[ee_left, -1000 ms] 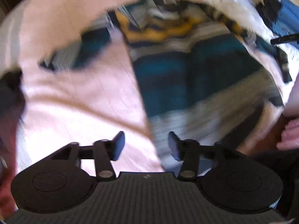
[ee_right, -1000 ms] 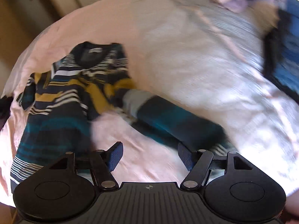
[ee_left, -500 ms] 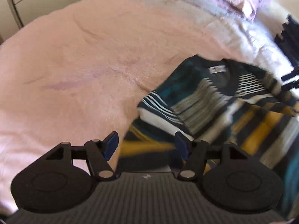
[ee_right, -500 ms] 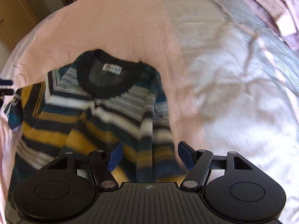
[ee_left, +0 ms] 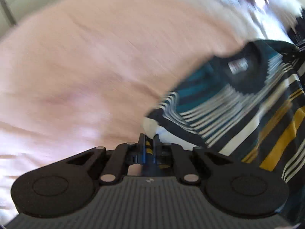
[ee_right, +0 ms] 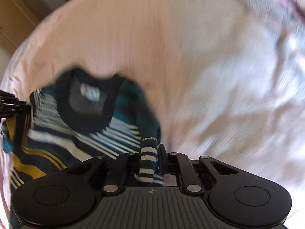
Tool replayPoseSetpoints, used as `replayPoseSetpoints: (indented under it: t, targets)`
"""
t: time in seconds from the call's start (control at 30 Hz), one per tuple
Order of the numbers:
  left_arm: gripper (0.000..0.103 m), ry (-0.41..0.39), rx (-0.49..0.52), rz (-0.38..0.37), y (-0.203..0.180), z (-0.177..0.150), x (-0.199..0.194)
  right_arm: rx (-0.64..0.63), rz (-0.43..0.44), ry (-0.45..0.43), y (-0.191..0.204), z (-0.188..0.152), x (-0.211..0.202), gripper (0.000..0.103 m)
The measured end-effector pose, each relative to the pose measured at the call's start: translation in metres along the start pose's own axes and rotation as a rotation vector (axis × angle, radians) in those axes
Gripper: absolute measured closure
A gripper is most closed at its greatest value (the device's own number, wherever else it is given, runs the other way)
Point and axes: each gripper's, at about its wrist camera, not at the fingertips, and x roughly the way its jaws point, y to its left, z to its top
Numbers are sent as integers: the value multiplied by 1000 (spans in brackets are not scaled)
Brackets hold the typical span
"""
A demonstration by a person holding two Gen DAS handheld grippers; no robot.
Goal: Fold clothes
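**Both grippers clamped on the striped sweater**

Left gripper [ee_left: 148, 143]: jaws drawn together, pinching a fold of the striped sweater [ee_left: 238, 114] at its near left edge; a sliver of yellow-and-dark knit visible between the closed fingers. Right gripper [ee_right: 152, 152]: jaws likewise drawn in, clamped on a narrow bunched band of the same sweater [ee_right: 85, 126], striped dark, teal and white, running down between the fingers toward the gripper body.

Sweater spread on the pink bed cover [ee_left: 95, 66], neckline pointing away from both cameras. Dark ribbed collar [ee_right: 89, 110] open, with a small pale label [ee_right: 89, 93] inside the back of the neck; same label [ee_left: 238, 66] blurred in the left wrist view. Below the collar, teal bands, then thin white and grey stripes, then broad mustard-yellow bands [ee_left: 282, 139] nearer the grippers. In the left wrist view, garment filling the right half, cover the left half. In the right wrist view, garment in the lower left, with the tips of the other gripper [ee_right: 11, 105] showing dark at its far left edge, touching the fabric there.

Pink bed cover [ee_right: 152, 38] giving way to a pale, crinkled grey-white sheet [ee_right: 247, 85] on the right. Pale cupboard fronts [ee_left: 38, 0] beyond the bed's far edge, wooden furniture [ee_right: 17, 15] at upper left in the right wrist view. Heavy motion blur over both views; finer detail of the knit hard to make out.
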Motion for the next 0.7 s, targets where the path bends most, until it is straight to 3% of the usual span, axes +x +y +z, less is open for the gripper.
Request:
replayPoseSetpoints:
  t: [0.1, 0.2, 0.27, 0.33, 0.4, 0.43, 0.5, 0.7]
  targets:
    - [98, -38, -14, 59, 26, 6, -35, -93, -17, -60, -1, 47, -25, 98]
    - [97, -33, -57, 128, 47, 3, -29, -166, -31, -112, -2, 96, -28, 99]
    - [95, 1, -112, 146, 56, -1, -5, -203, -30, -116, -2, 118, -6, 99]
    - [86, 53, -156, 166, 63, -7, 22, -210, -28, -101, -1, 124, 23, 97]
    - [84, 77, -176, 231, 60, -15, 33, -185, -53, -87, 0, 121, 43, 70]
    - [84, 89, -186, 263, 59, -19, 39, -159, -74, -107, -1, 114, 44, 48]
    - [83, 42, -204, 275, 54, -25, 29, -102, -72, -161, -9, 94, 31, 43]
    - [75, -88, -104, 287, 13, -8, -19, 17, -106, -152, -45, 9, -34, 43]
